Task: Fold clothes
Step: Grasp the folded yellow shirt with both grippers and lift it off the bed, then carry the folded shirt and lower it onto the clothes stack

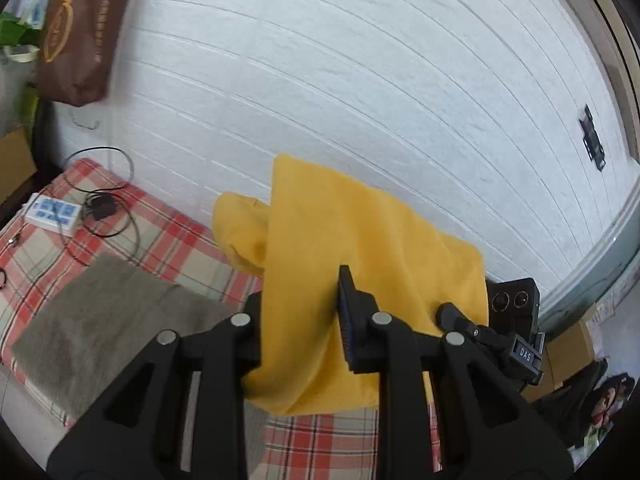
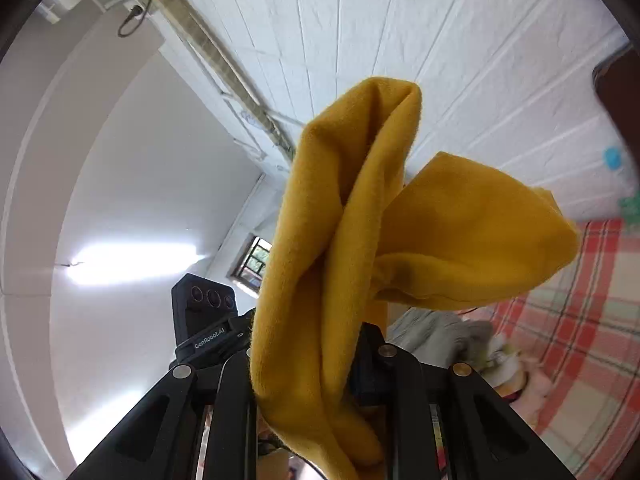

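The yellow cloth [image 1: 360, 240] was held in the air above the checked bed [image 1: 160, 224], clamped between the jaws of the left tool [image 1: 300, 320]. Its other part [image 2: 340, 240] was gripped by the right tool [image 2: 316, 356]. A grey garment [image 1: 100, 312] was seen lying on the bed.

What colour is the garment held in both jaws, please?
Mustard yellow garment, clearest in the right wrist view.
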Tool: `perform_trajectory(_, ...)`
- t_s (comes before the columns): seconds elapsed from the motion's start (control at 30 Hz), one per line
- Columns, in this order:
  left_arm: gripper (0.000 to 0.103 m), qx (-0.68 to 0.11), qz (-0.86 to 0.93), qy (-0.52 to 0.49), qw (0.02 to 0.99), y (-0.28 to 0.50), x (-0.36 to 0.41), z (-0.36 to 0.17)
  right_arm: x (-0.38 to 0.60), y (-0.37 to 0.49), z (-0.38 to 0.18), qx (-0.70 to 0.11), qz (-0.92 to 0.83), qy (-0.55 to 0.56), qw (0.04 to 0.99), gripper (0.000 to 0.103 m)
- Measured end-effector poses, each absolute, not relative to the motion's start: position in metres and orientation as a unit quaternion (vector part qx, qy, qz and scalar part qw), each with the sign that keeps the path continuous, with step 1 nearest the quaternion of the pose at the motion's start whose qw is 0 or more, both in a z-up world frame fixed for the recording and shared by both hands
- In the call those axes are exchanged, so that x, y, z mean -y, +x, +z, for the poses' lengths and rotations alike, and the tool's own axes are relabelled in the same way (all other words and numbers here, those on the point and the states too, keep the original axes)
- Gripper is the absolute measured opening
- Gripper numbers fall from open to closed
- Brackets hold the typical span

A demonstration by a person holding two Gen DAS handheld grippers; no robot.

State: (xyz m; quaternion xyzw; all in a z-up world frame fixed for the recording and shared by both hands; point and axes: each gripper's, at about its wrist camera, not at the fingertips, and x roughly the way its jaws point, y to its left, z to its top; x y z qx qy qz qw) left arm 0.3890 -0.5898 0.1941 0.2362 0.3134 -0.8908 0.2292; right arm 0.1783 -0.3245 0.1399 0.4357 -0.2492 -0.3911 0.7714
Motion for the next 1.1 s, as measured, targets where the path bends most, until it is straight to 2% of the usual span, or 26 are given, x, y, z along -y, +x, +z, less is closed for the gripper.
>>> perform_trajectory(0.2,0.026,-0.384,-0.839,0.236,0.306,0.479,0.648,0.128,0.399,0.268,0.091,0.183,-0.341,0.521,0.760,0.020)
perform_trajectory(0.37,0.026,-0.436,-0.804,0.259,0.310,0.513,0.664,0.051,0.414,0.301,0.043,0.131,-0.344,0.565,0.738,0.020)
perform_trajectory(0.43,0.027,-0.443,-0.808,0.251,0.298,0.517,0.663,0.042,0.417,0.297,0.044,0.130,-0.349,0.565,0.737,0.020)
perform_trajectory(0.63,0.027,-0.416,-0.825,0.242,0.295,0.508,0.663,0.065,0.411,0.297,0.066,0.146,-0.358,0.537,0.749,0.020)
perform_trajectory(0.73,0.029,-0.392,-0.828,0.253,0.312,0.503,0.658,0.060,0.413,0.308,0.060,0.112,-0.374,0.540,0.746,0.028)
perform_trajectory(0.77,0.032,-0.384,-0.829,0.252,0.318,0.502,0.656,0.058,0.414,0.311,0.055,0.086,-0.381,0.543,0.744,0.030)
perform_trajectory(0.8,0.037,-0.379,-0.831,0.248,0.323,0.504,0.654,0.057,0.413,0.313,0.055,0.066,-0.398,0.532,0.745,0.039)
perform_trajectory(0.87,0.047,-0.370,-0.835,0.238,0.332,0.507,0.648,0.056,0.410,0.315,0.059,0.036,-0.424,0.507,0.750,0.044)
perform_trajectory(0.97,0.051,-0.355,-0.840,0.221,0.346,0.515,0.637,0.062,0.405,0.315,0.072,0.000,-0.461,0.461,0.759,0.058)
perform_trajectory(1.0,0.055,-0.348,-0.841,0.216,0.354,0.518,0.633,0.065,0.404,0.315,0.075,-0.011,-0.471,0.446,0.761,0.063)
perform_trajectory(1.1,0.068,-0.321,-0.843,0.200,0.382,0.527,0.619,0.073,0.402,0.316,0.086,-0.043,-0.500,0.399,0.767,0.067)
